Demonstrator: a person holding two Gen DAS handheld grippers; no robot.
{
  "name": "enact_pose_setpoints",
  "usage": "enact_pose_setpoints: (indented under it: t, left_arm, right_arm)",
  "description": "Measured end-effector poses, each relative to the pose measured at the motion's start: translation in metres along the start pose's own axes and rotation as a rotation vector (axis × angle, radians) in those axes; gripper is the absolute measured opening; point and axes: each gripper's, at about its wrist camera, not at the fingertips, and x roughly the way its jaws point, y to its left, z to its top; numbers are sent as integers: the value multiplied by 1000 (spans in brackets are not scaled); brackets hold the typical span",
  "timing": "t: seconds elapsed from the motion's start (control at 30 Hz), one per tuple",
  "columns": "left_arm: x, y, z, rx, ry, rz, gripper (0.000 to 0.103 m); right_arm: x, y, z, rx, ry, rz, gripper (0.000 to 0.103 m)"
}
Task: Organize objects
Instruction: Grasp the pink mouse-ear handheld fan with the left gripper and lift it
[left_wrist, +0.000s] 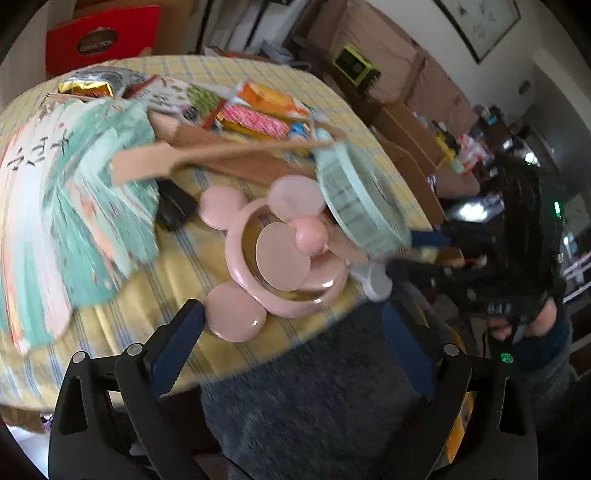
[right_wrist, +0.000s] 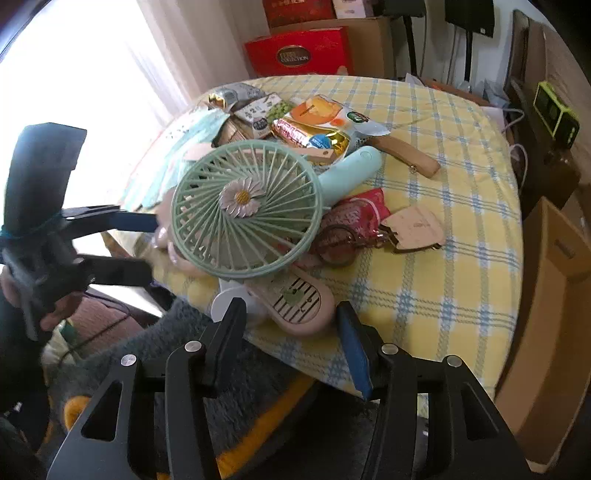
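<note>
A pink mouse-eared hand fan (left_wrist: 284, 258) lies at the near edge of the yellow checked tablecloth (right_wrist: 443, 288). A mint green daisy fan (right_wrist: 243, 206) rests on top of it. My right gripper (right_wrist: 290, 304) straddles the pink fan's handle (right_wrist: 299, 310), which fills the gap between its pads; a white piece (right_wrist: 229, 301) touches the left pad. In the left wrist view, blurred by motion, my left gripper (left_wrist: 291, 314) stands wide open just short of the pink fan's ears, with nothing between its fingers. The right wrist view shows the left gripper (right_wrist: 151, 245) at the left, beside the green fan.
A painted folding paper fan (left_wrist: 55, 221) spreads at the left. Snack packets (right_wrist: 314, 125) are piled at the back, with a wooden handle (right_wrist: 406, 155), a red pouch (right_wrist: 365, 210) and a keyring tag (right_wrist: 413, 229) nearby. A cardboard box (right_wrist: 546, 295) stands right of the table. A grey fleece lap (left_wrist: 314, 406) lies below the edge.
</note>
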Motion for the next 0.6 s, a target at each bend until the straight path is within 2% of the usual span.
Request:
enact_pose_setpoints:
  t: [0.07,0.23,0.43,0.5,0.57,0.6]
  left_arm:
    - [-4,-7,-11,2,14,-13,96]
    - [-16,-14,-36,-71,30,-111,97]
    - [2,-15,-49,-129,94,-150,99]
    - [1,-16,-49,-128,84,-144,99]
    - [-3,-13,-47,-147,58,-146,99]
    - [-6,-10,-47,-166,46,-157,99]
  right_arm:
    - [-3,1,-3,7,9,-2,53]
    - [-20,-1,-18,77,-4,26,53]
    - [-20,-17,-36,241,9,136,56]
    - [-23,-21,-43,291,10,170,67]
    - [-26,-25,-48,342,-6,190,74]
    - [-28,-32,-51,381,-18,214,74]
